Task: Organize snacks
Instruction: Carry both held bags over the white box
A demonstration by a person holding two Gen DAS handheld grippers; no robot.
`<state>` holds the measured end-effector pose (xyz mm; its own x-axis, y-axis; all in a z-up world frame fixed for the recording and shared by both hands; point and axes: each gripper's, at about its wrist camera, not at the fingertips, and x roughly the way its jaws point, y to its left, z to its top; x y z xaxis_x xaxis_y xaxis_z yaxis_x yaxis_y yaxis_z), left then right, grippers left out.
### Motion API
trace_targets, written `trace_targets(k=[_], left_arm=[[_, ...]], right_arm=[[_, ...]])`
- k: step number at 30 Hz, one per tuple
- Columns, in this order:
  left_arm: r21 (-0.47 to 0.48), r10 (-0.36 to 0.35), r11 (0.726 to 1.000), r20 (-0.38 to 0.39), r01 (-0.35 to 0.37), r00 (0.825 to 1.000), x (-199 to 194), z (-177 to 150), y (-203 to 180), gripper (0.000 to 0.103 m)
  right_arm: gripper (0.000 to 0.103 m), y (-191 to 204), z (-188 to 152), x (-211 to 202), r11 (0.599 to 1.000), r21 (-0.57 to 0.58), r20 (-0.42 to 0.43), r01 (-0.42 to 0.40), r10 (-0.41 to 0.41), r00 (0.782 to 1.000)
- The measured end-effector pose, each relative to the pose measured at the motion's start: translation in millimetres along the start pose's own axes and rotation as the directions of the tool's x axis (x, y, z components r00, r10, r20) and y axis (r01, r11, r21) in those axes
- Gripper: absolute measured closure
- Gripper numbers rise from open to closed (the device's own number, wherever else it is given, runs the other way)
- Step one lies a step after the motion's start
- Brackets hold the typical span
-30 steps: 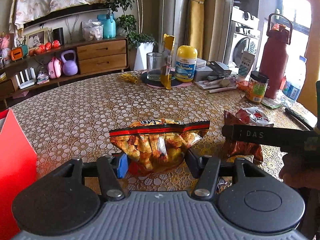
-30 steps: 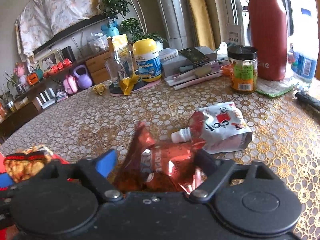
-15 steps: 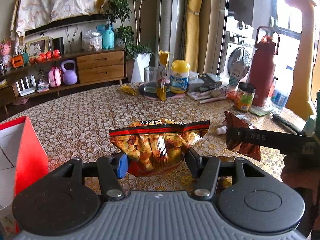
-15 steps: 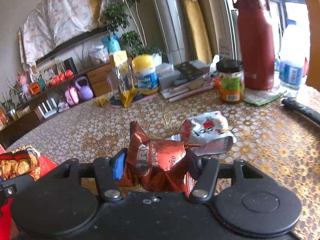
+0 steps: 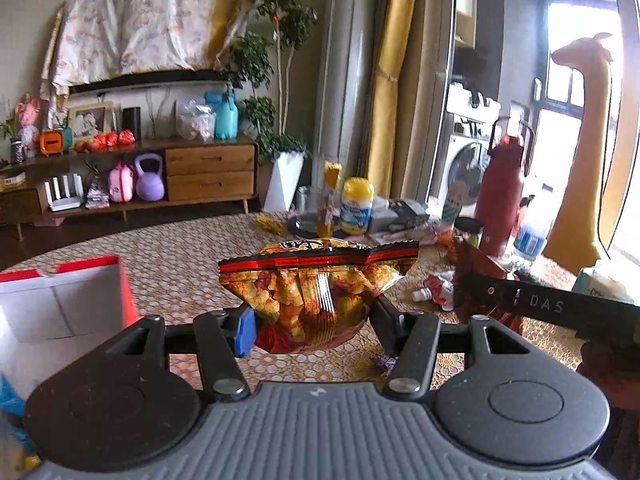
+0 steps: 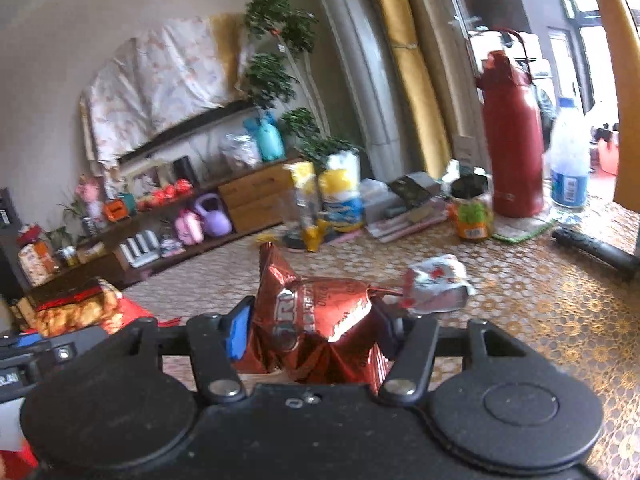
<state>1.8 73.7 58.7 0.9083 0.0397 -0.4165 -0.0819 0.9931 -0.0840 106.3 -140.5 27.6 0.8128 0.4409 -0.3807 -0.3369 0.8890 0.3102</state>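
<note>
**Both grippers loaded with snacks, hanging over the table**

So from where I'm standing, the left gripper [image 5: 312, 320] is clamped on a clear bag of orange puffy snacks [image 5: 316, 292], the one with the red and black strip along the top. The bag sits squeezed between the two fingers and is clear of the tablecloth [image 5: 180, 248]. Just off to the left of it there's a red box [image 5: 60, 300], open at the top with a white inside.

The right gripper [image 6: 312, 332] is pinched on a crumpled shiny red-brown wrapper [image 6: 316, 316], with one corner of it sticking straight up. That one is lifted off the table too. In the left wrist view you can see the right gripper's black finger reaching in from the right with the same wrapper on it.

A white squeeze pouch [image 6: 436, 284] with red print lies on the cloth just beyond the wrapper, nobody touching it.

Farther back on the table: a tall dark red flask [image 6: 512, 136], a yellow-lidded tub [image 6: 340, 192], a small black-lidded jar [image 6: 472, 208] and a water bottle [image 6: 570, 156].
</note>
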Motion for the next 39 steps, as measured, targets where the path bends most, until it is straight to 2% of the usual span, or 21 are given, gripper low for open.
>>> trace_targets(k=[4,9,14,20,26,30,39], left_arm=[[-0.032,0.032,0.999,0.033,-0.031,0.999,-28,1,18,0.046],[-0.073,0.126,0.990,0.059,-0.121,0.990,-59,-3,54,0.046],[-0.122,0.237,0.966,0.062,-0.228,0.970,-86,-12,97,0.046],[-0.173,0.316,0.936,0.035,-0.306,0.948,-107,-24,136,0.046],[-0.208,0.349,0.915,-0.015,-0.344,0.937,-109,-41,163,0.046],[-0.225,0.358,0.905,-0.053,-0.360,0.932,-106,-53,176,0.046],[-0.237,0.343,0.903,-0.104,-0.358,0.934,-96,-71,187,0.046]], right_arm=[[0.044,35,2,-15,0.995,-0.046,0.013,-0.088,0.088,0.996],[0.044,86,3,-22,0.971,-0.126,0.002,-0.202,0.204,0.979],[0.044,138,-1,-20,0.929,-0.198,-0.038,-0.312,0.311,0.950],[0.044,200,-14,-15,0.863,-0.298,-0.098,-0.407,0.397,0.913],[0.044,244,-28,-8,0.807,-0.371,-0.165,-0.460,0.430,0.888],[0.044,258,-43,-5,0.786,-0.397,-0.208,-0.473,0.425,0.881],[0.044,265,-64,-2,0.779,-0.422,-0.254,-0.463,0.389,0.885]])
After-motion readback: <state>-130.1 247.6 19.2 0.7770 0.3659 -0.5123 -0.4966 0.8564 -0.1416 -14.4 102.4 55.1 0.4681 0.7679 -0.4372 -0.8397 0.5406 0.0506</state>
